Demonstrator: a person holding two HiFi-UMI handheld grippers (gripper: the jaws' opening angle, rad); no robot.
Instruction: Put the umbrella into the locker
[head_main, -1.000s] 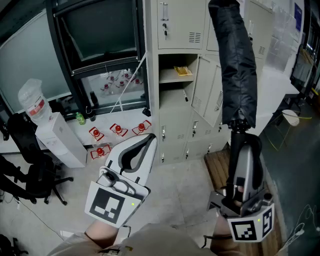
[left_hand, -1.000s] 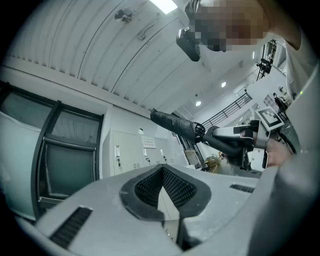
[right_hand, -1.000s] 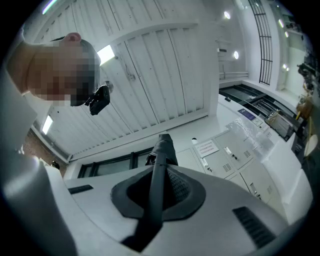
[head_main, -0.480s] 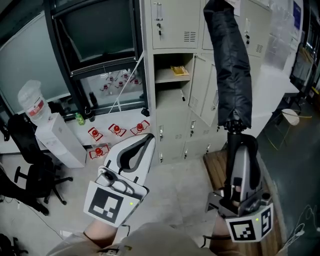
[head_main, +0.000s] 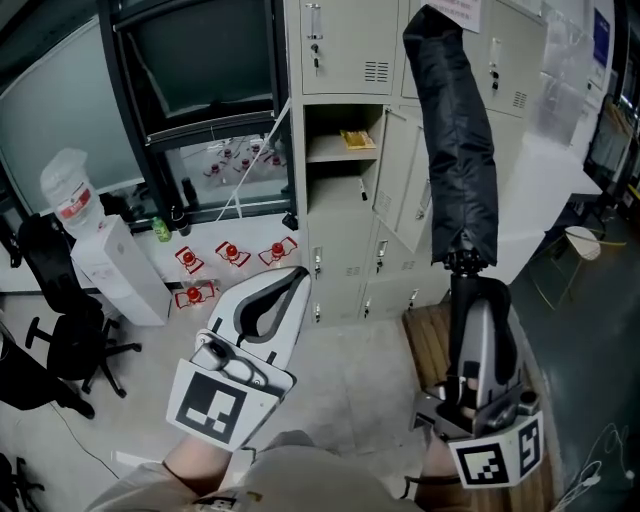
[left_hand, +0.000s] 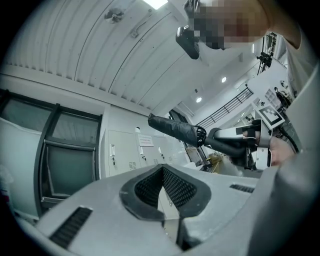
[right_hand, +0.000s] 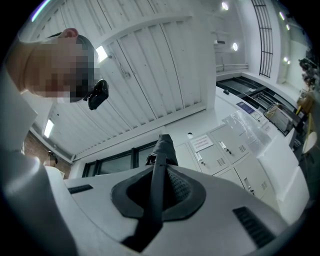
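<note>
Nearest, the left gripper (head_main: 296, 280) is closed with nothing in it. The right gripper (head_main: 470, 290) is clamped on the lower end of the folded umbrella (head_main: 455, 150), which stands upright in front of the locker (head_main: 345, 40). Beyond it, one compartment (head_main: 335, 180) has its door (head_main: 400, 180) open. The pickup looks done, and putting the umbrella in has not yet begun.

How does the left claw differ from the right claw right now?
The right claw is shut on the umbrella and holds it upright, while the left claw is shut on nothing. In the head view the left claw leans toward the open locker, and the right claw points almost straight up the picture. Both are white, and both are shut.
</note>
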